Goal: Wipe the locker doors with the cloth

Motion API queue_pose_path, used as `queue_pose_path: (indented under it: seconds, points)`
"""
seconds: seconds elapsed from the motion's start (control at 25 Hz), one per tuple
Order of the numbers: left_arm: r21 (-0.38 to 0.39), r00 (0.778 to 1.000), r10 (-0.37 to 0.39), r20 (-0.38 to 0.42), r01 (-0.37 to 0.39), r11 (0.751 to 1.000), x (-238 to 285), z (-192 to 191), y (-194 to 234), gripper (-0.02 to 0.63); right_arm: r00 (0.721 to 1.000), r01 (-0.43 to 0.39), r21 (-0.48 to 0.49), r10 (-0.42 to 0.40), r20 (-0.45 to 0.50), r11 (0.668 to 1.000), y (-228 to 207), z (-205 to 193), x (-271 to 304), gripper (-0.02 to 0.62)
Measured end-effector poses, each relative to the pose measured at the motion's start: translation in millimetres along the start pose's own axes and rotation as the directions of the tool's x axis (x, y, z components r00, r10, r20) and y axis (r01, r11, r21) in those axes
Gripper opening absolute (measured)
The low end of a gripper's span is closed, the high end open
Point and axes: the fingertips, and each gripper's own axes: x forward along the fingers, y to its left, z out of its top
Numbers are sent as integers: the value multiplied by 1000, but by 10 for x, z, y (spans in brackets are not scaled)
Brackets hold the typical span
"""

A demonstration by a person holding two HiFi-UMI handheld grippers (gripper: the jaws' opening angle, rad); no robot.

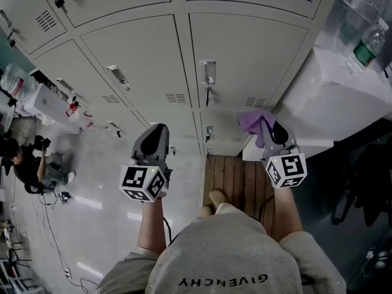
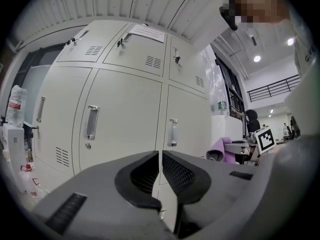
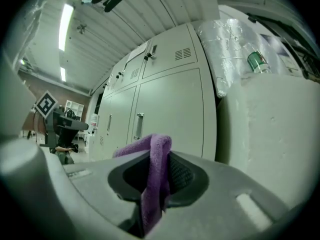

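Note:
A bank of pale grey locker doors [image 1: 245, 54] stands in front of me, each with a metal handle [image 1: 209, 72]. My right gripper [image 1: 269, 127] is shut on a purple cloth [image 1: 256, 122], held a short way off the lower right door. In the right gripper view the cloth [image 3: 155, 174] hangs folded between the jaws, with the locker doors [image 3: 170, 114] beyond. My left gripper [image 1: 158, 133] is shut and holds nothing, pointing at the lower middle doors. The left gripper view shows its jaws closed together [image 2: 160, 171] before the doors [image 2: 125, 119], with the cloth [image 2: 222, 149] at the right.
A white cabinet [image 1: 331, 103] with plastic bottles [image 1: 369, 45] on top adjoins the lockers at the right. A wooden floor board [image 1: 236, 179] lies under my feet. A person [image 1: 30, 164] crouches on the floor at the far left, near cables and boxes.

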Motion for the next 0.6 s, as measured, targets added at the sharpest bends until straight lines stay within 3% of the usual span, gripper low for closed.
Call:
queue_pose_path:
  seconds: [0.6]
  points:
    - [-23,1000,-5,23,5,1000,-295,21,-12,18,1000,1,43,-2,23,999,354,127,-265,58]
